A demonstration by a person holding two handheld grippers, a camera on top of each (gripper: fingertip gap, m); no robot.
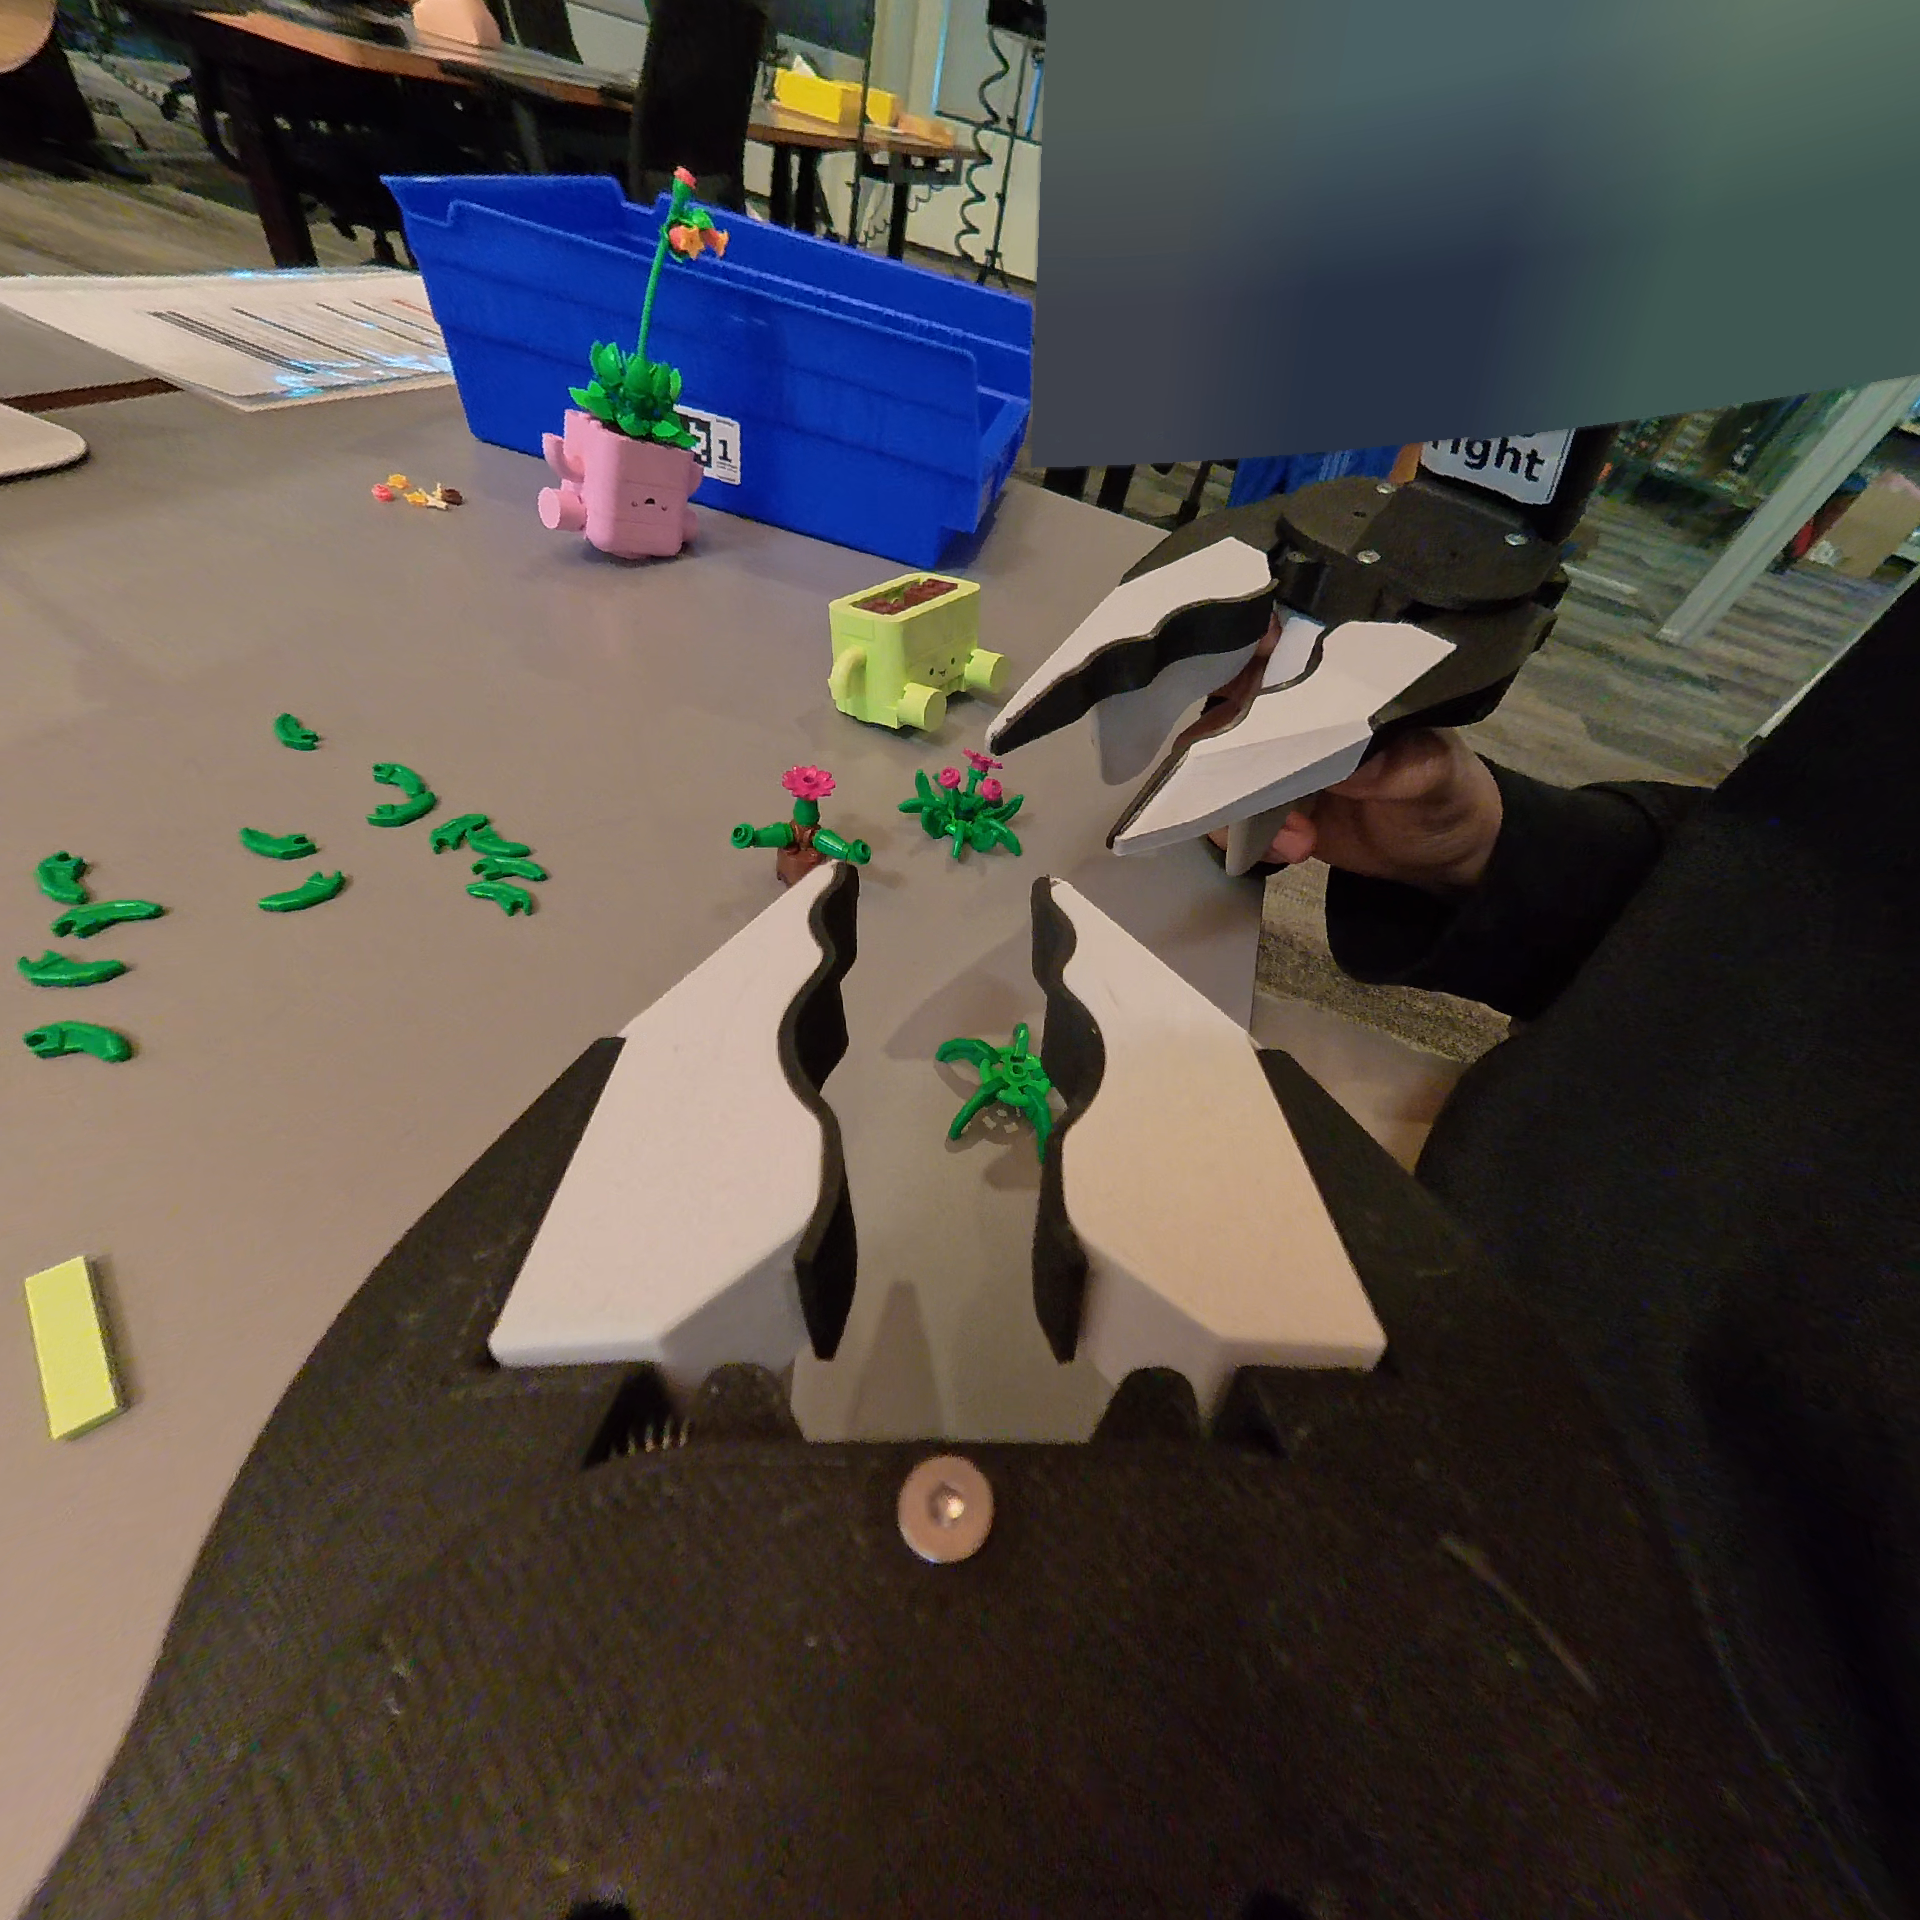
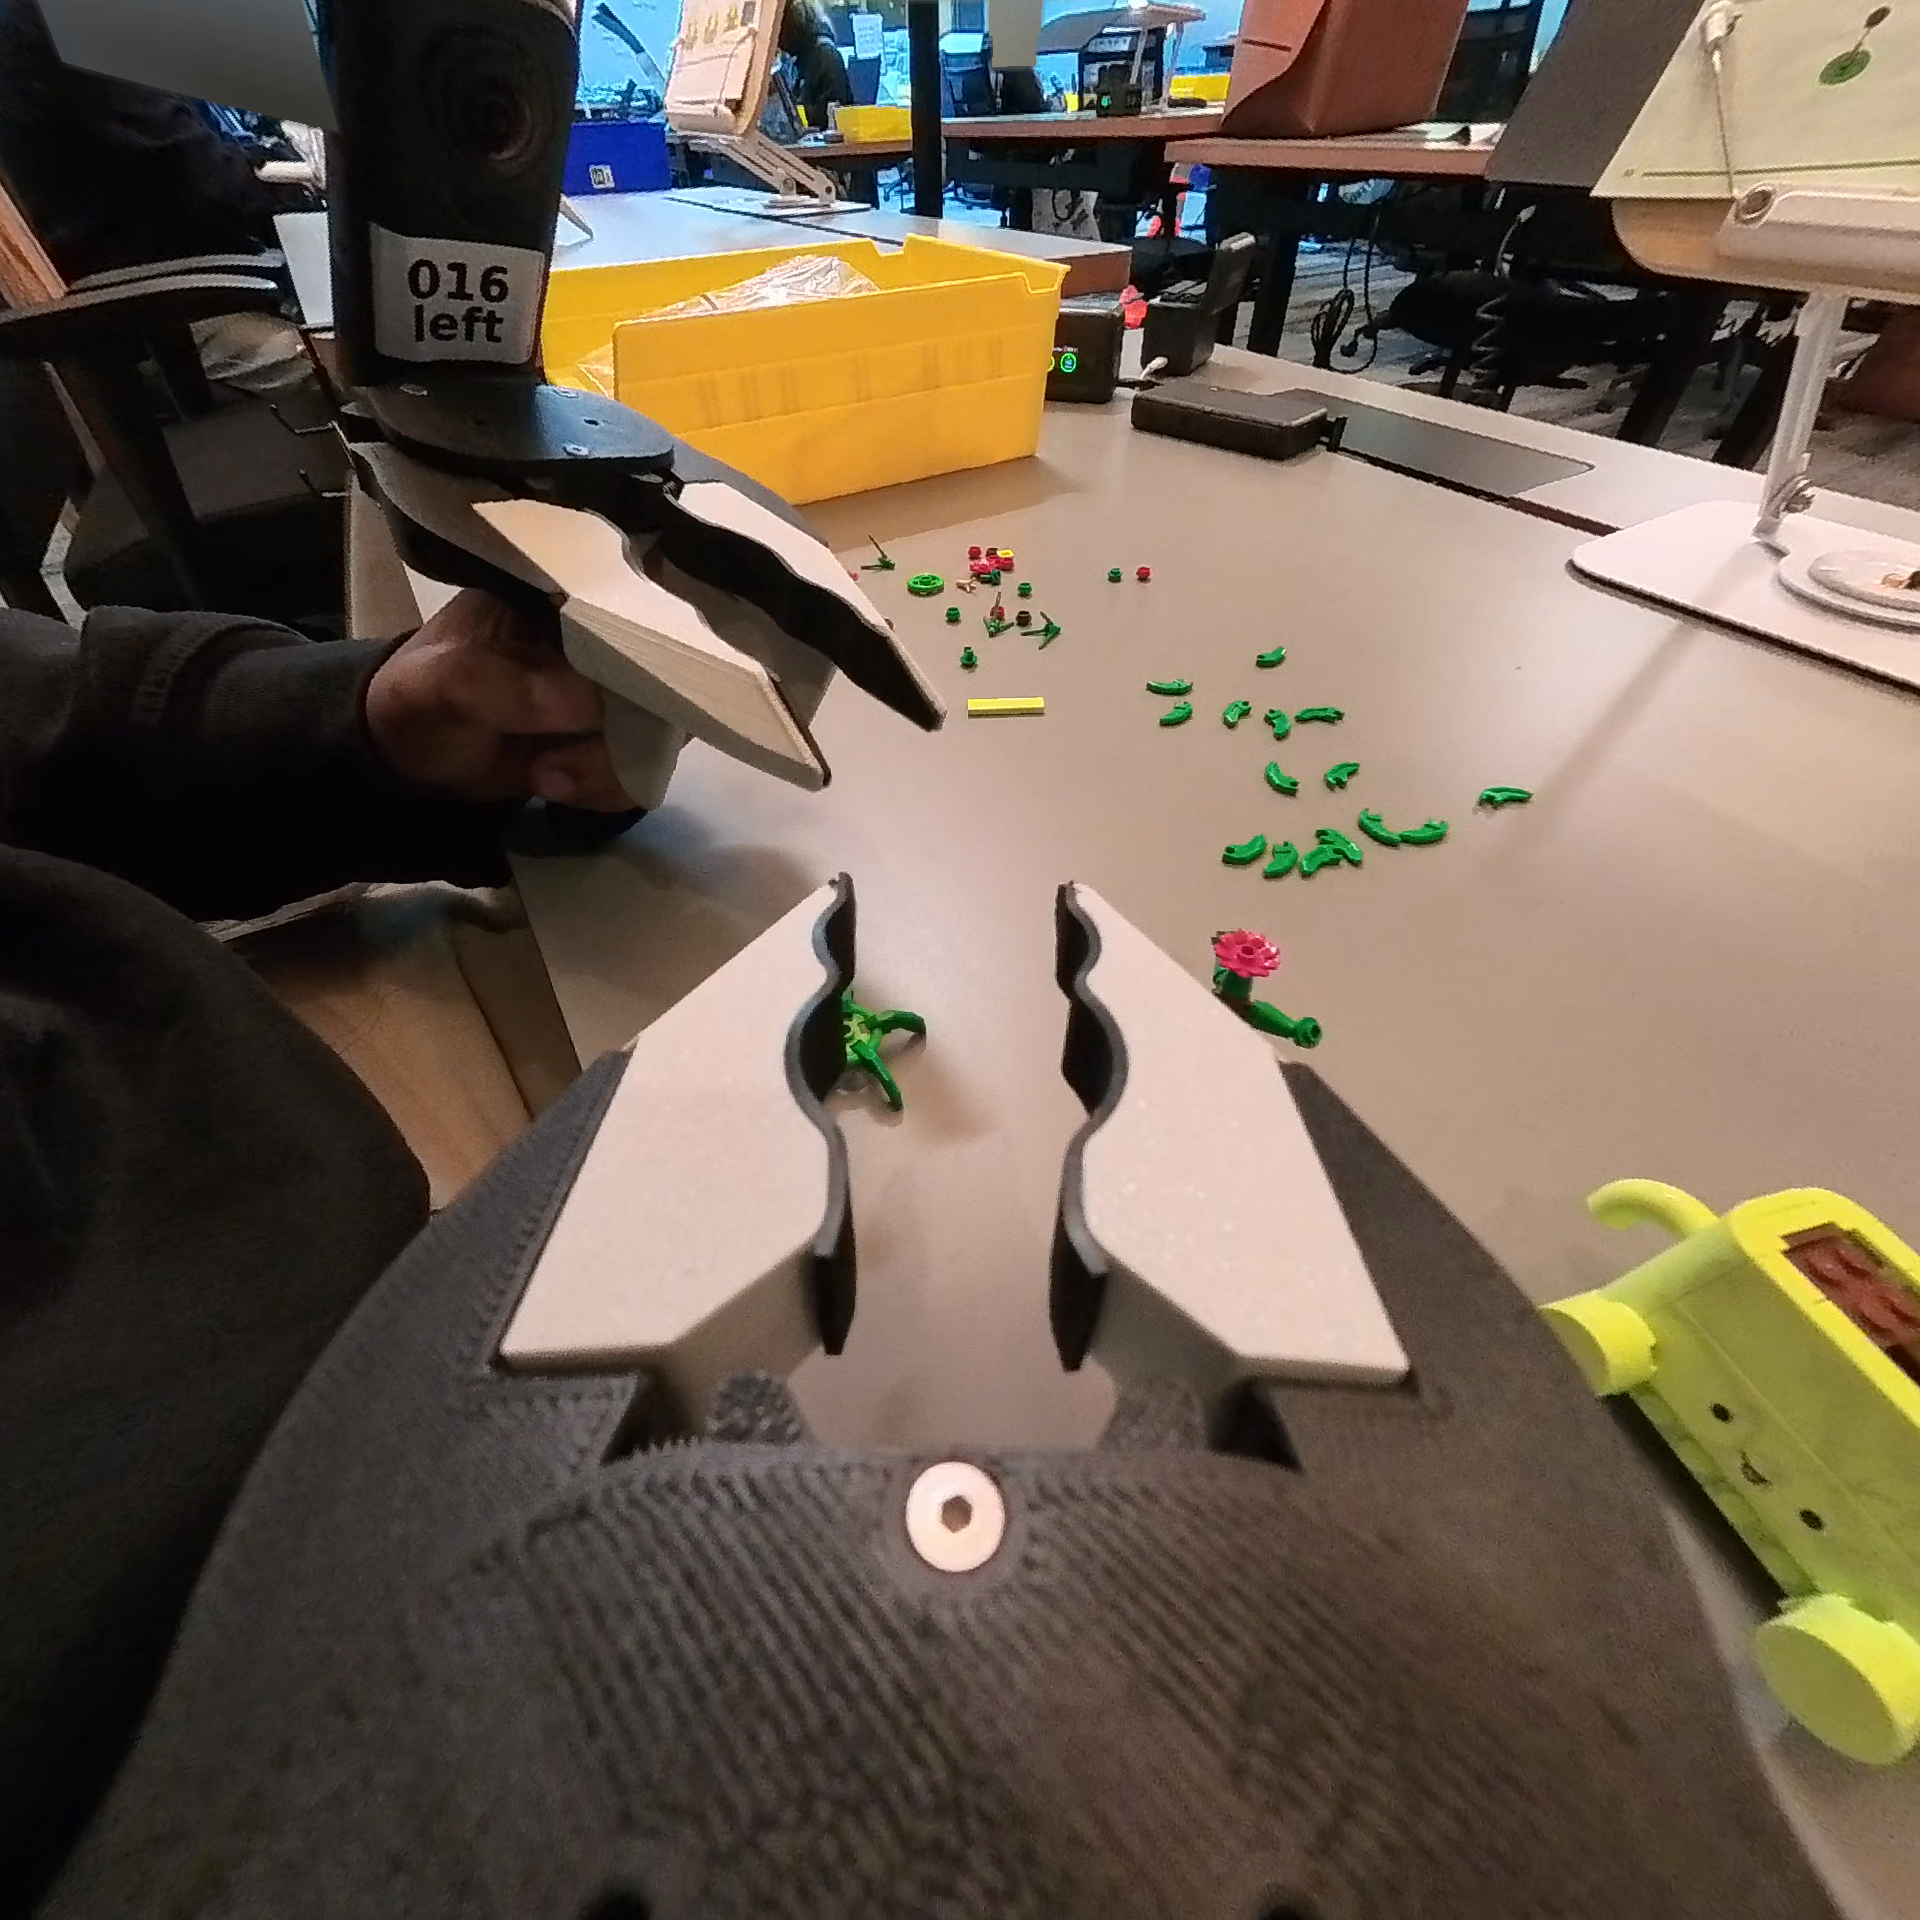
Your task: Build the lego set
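My left gripper [image 1: 945, 883] is open and empty, low over the grey table [image 1: 520, 644]. A green leafy stem piece [image 1: 1003, 1081] lies on the table between its fingers, close to the right finger. My right gripper [image 2: 956, 894] is open and empty; the same leafy piece [image 2: 878, 1039] lies by its left finger. Each gripper shows in the other's view, the right [image 1: 1055, 795] and the left [image 2: 878, 748]. A pink flower on a brown and green base [image 1: 805, 821] and a leafy plant with pink flowers [image 1: 961, 805] stand ahead. A lime pot [image 1: 914, 655] stands behind them.
A finished pink pot with a tall plant [image 1: 629, 488] stands before a blue bin [image 1: 790, 353]. Several loose green leaves [image 1: 301, 842] and a lime tile [image 1: 73, 1345] lie to the left. A yellow bin [image 2: 831, 364], small loose pieces [image 2: 997, 592] and a black box [image 2: 1226, 416] show in the right wrist view. One gripper's finger ends stand about 5 cm off the other's. About 15 cm separates my left fingertips from the lime tile [image 1: 73, 1345]. My right wrist view [image 2: 1001, 700] looks at it from another angle.
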